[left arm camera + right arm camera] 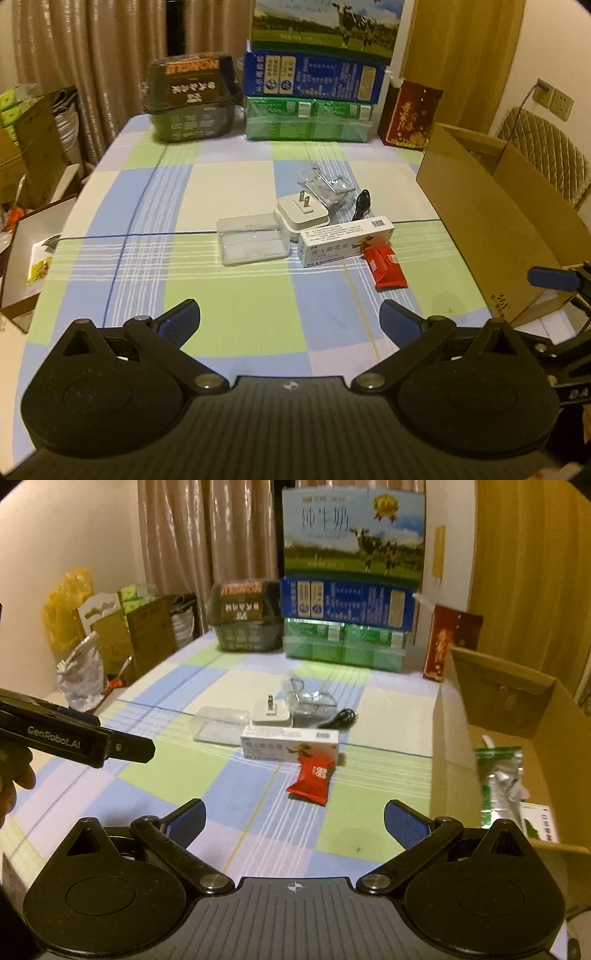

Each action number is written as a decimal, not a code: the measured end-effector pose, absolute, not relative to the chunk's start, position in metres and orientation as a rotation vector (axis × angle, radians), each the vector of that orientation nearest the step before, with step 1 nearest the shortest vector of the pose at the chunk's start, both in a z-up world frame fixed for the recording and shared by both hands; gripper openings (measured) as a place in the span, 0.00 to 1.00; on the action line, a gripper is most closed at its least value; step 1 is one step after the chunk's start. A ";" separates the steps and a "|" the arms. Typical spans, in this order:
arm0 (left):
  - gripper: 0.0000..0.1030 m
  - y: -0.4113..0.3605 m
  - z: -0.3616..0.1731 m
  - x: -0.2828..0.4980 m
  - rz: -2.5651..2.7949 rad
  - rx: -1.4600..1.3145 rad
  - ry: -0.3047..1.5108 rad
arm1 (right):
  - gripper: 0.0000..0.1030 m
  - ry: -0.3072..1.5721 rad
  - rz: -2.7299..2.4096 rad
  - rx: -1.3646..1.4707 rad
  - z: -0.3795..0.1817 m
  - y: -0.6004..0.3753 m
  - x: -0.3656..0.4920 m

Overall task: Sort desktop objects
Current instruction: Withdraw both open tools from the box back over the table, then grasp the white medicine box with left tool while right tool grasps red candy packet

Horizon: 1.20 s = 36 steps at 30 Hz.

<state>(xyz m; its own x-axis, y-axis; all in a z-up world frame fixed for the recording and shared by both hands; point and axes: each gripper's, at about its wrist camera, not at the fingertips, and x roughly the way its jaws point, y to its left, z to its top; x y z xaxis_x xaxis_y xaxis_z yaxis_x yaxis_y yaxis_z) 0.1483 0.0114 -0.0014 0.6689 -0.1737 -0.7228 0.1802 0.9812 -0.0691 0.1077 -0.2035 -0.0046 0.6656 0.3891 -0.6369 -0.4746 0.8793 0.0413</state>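
A cluster lies mid-table: a clear plastic case (252, 240), a white plug adapter (301, 216) prongs up, a white medicine box (345, 242), a red snack packet (386, 267), a black cable (364, 205) and a crumpled clear bag (327, 184). My left gripper (290, 319) hovers open over the near cloth, well short of them. In the right wrist view the red snack packet (312, 777) lies closest, the medicine box (290, 744) behind it. My right gripper (293, 821) is open and empty.
An open cardboard box (498, 686) stands at the table's right edge with a green-and-silver pouch (502, 775) inside. Stacked cartons (314, 85) and a dark package (190, 99) line the far edge. A red box (408, 114) stands beside them. Boxes clutter the floor at left.
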 end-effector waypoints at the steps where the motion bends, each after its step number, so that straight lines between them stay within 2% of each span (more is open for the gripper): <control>1: 0.99 0.012 -0.005 0.154 -0.213 0.019 0.815 | 0.98 0.691 0.486 -0.135 -0.009 -0.201 0.114; 4: 0.99 0.014 -0.018 0.171 -0.257 0.048 0.820 | 0.96 0.711 0.476 -0.142 -0.023 -0.196 0.135; 6: 0.99 0.016 -0.025 0.182 -0.301 0.068 0.819 | 0.82 0.735 0.473 -0.148 -0.033 -0.192 0.151; 8: 0.98 0.015 -0.034 0.191 -0.339 0.121 0.816 | 0.75 0.761 0.470 -0.149 -0.044 -0.189 0.167; 15: 0.91 0.003 -0.062 0.220 -0.468 0.303 0.797 | 0.59 0.814 0.478 -0.182 -0.073 -0.175 0.208; 25: 0.90 -0.017 -0.076 0.252 -0.589 0.390 0.755 | 0.54 0.835 0.465 -0.215 -0.093 -0.158 0.234; 28: 0.89 -0.024 -0.081 0.260 -0.619 0.426 0.739 | 0.47 0.842 0.454 -0.224 -0.096 -0.157 0.237; 30: 0.89 -0.028 -0.085 0.265 -0.640 0.446 0.728 | 0.32 0.845 0.436 -0.239 -0.098 -0.157 0.236; 34: 0.83 -0.038 -0.092 0.275 -0.678 0.468 0.726 | 0.27 0.843 0.387 -0.257 -0.094 -0.163 0.233; 36: 0.76 -0.045 -0.095 0.280 -0.693 0.490 0.725 | 0.27 0.844 0.362 -0.250 -0.093 -0.168 0.231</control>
<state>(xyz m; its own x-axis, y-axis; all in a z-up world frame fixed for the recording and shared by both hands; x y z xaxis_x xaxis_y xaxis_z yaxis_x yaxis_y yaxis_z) 0.2799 -0.0452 -0.0952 0.5470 -0.3976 -0.7367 0.7178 0.6757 0.1682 0.2313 -0.1684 -0.0930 0.6093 0.2124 -0.7640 -0.4076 0.9103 -0.0720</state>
